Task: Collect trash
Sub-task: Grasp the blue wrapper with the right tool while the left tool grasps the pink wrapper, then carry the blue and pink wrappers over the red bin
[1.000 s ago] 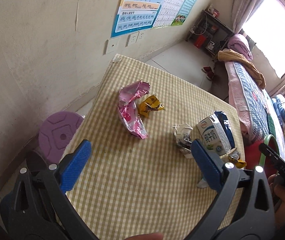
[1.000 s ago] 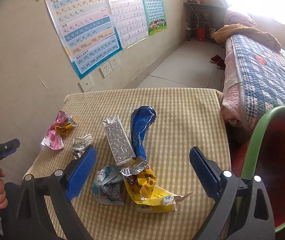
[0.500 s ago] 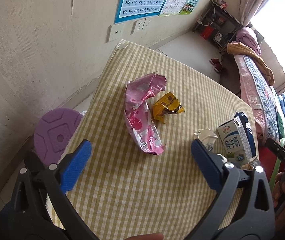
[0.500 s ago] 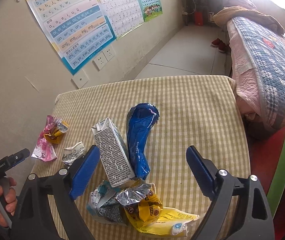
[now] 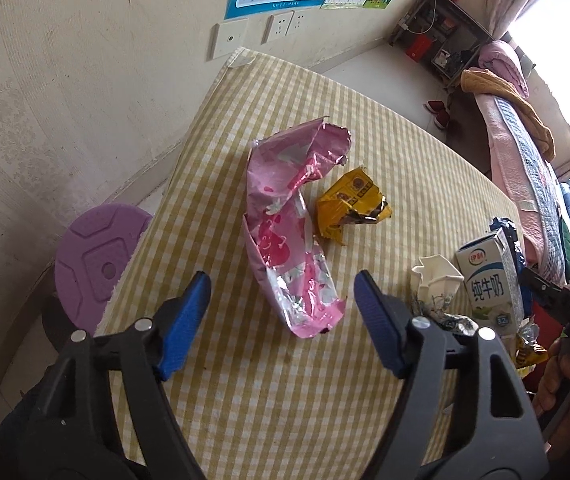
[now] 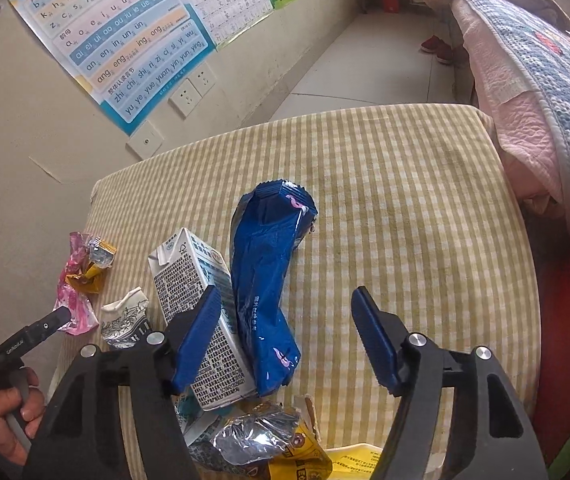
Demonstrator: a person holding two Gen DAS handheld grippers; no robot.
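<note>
Two black hand-held grippers with blue pads over a table with a yellow and white checked cloth [image 5: 285,400]. Left gripper [image 5: 281,312] partly open, jaws just now closing in, nothing pinched yet. Crinkly pink foil wrapper [image 5: 285,240] flat on the cloth, its near end between the blue pads but not touched. Small crumpled yellow wrapper [image 5: 351,208] just beside the pink one, on its right. Farther right, a torn white paper scrap [image 5: 437,276] and a white milk carton [image 5: 489,284], close together. Round purple stool seat [image 5: 97,264] down past the table's left edge. Right gripper [image 6: 285,336] also partly open, jaws just now closing in, gripping nothing. Long shiny blue snack bag [image 6: 265,280] between its pads, leaning on the side of the milk carton [image 6: 197,320], which lies tipped over. Left blue pad [image 6: 197,336] in front of the carton; hard to tell if touching. Silver and yellow crumpled wrappers [image 6: 269,440] right below, near the camera. Hand [image 6: 9,412] on the left gripper's handle at the far left of the right view.
</note>
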